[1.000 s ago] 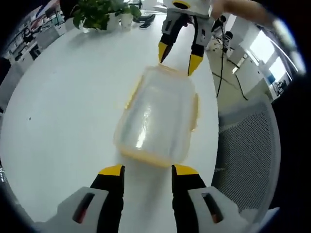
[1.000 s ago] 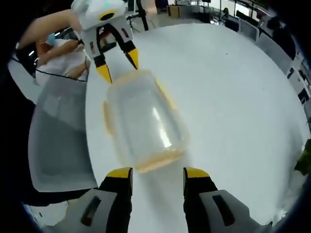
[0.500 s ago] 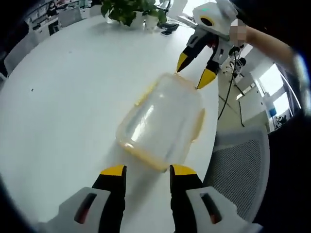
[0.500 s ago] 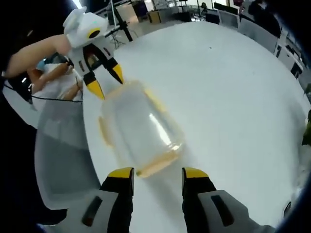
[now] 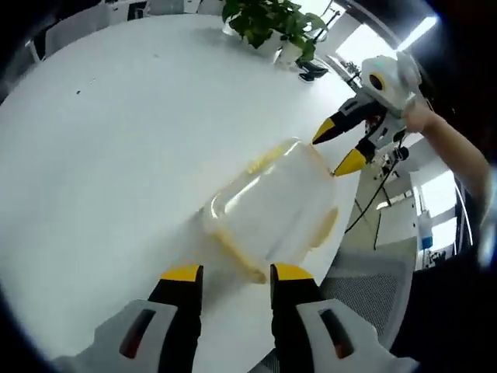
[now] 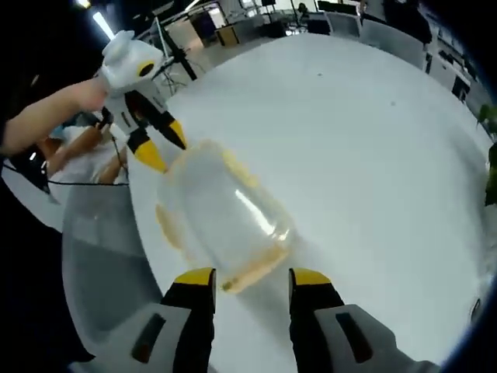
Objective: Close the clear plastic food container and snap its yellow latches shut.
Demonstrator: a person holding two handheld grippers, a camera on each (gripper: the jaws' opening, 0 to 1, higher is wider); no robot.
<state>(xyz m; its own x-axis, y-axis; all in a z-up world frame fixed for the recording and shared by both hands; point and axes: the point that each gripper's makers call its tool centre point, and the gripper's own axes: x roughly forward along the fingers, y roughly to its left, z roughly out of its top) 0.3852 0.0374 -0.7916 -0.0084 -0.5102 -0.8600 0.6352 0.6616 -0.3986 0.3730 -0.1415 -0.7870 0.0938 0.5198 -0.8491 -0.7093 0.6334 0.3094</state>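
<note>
The clear plastic container (image 5: 272,206) lies on the white round table (image 5: 101,148) with its lid on top. Yellow latch strips run along its rim, one at the near end (image 5: 235,255). My left gripper (image 5: 235,273) is open, its yellow tips just short of that end. My right gripper (image 5: 338,149) comes in from the far side, open, with its tips at the opposite end. In the right gripper view the container (image 6: 221,214) lies just ahead of my right gripper (image 6: 251,277), and my left gripper (image 6: 161,149) sits at the far end.
The container lies near the table edge, with a grey mesh chair (image 6: 93,256) beside it. A potted plant (image 5: 268,19) and a dark flat object (image 5: 314,71) stand at the far side of the table. A person's arm (image 6: 43,120) holds the left gripper.
Both views have swung and rolled with the hands. Each gripper stays at its own end of the container with its jaws still apart. The container rests in the same spot.
</note>
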